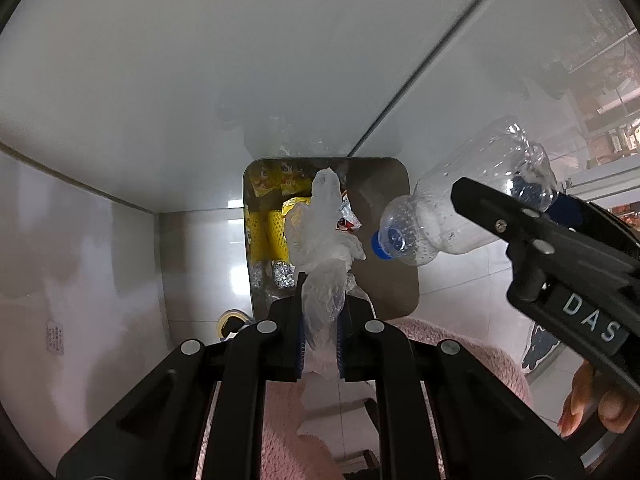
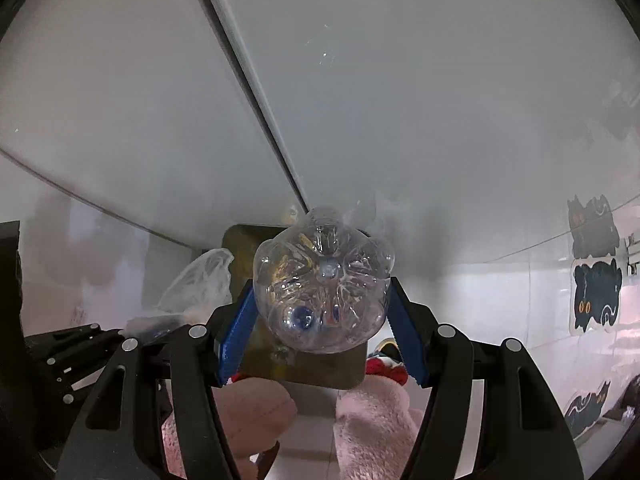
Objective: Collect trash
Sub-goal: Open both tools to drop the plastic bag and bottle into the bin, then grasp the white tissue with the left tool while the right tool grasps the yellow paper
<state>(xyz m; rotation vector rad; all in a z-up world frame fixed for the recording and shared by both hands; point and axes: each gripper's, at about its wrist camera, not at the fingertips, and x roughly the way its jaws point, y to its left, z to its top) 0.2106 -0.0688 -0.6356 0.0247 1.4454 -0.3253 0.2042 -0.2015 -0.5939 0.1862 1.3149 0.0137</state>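
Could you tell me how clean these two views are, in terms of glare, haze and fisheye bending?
Left wrist view: a bright glare patch on the glossy floor tiles beside the bin, wall seams bowed by the fisheye, the plastic bag in the left claw sharp. Right wrist view: hazy, washed-out walls, but the bottle in the right claw is crisp, with small highlights.

Ahead of the black left gripper (image 1: 322, 300), whose pads are blue, the clear plastic glove (image 1: 324, 236) shows milky white. Beyond it the grey bin (image 1: 394, 184) holds yellow wrappers (image 1: 272, 216). Between the right gripper's (image 2: 322, 316) blue pads sits a transparent bottle (image 2: 324, 276), blue-capped.
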